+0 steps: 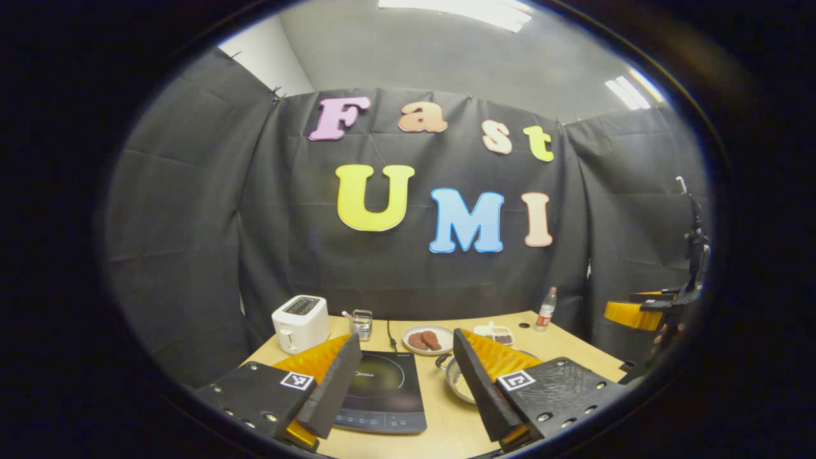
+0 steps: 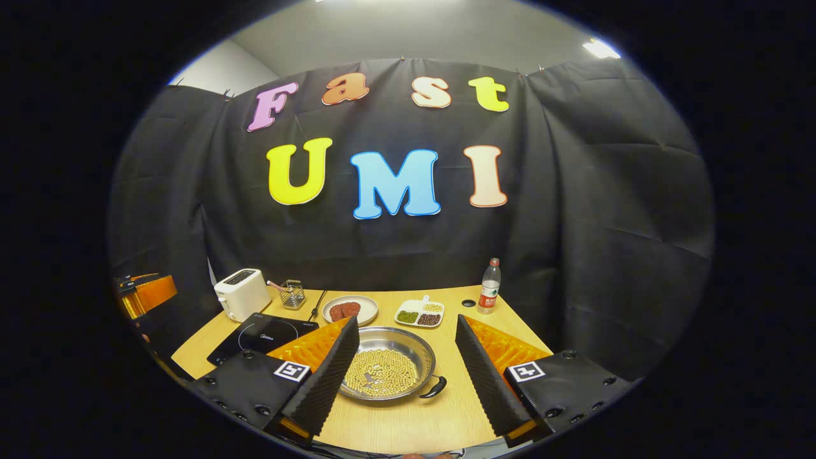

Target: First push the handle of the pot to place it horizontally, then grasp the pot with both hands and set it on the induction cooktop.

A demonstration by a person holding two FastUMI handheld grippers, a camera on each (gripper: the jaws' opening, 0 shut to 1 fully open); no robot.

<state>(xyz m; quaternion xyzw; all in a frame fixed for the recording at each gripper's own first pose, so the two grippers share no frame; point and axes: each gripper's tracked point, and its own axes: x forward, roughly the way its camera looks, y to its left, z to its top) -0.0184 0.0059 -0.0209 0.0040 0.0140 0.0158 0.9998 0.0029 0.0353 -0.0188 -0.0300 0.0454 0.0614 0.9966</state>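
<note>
The steel pot (image 2: 389,370) holds pale yellow beans and sits on the wooden table (image 2: 408,421), right of the black induction cooktop (image 2: 264,335). One black handle (image 2: 435,386) points toward the near right. My right gripper (image 2: 405,320) hovers open above the table, its fingers either side of the pot and apart from it. In the left gripper view the left gripper (image 1: 406,336) is open above the cooktop (image 1: 376,389). There the pot (image 1: 458,382) is partly hidden behind a finger, with its other handle (image 1: 440,361) toward the far left.
A white toaster (image 2: 241,293), a wire basket (image 2: 292,294), a plate of meat (image 2: 349,309), a divided bean dish (image 2: 419,313) and a bottle (image 2: 489,294) line the table's back. The other gripper's orange body (image 1: 641,313) is at the right edge of the left gripper view.
</note>
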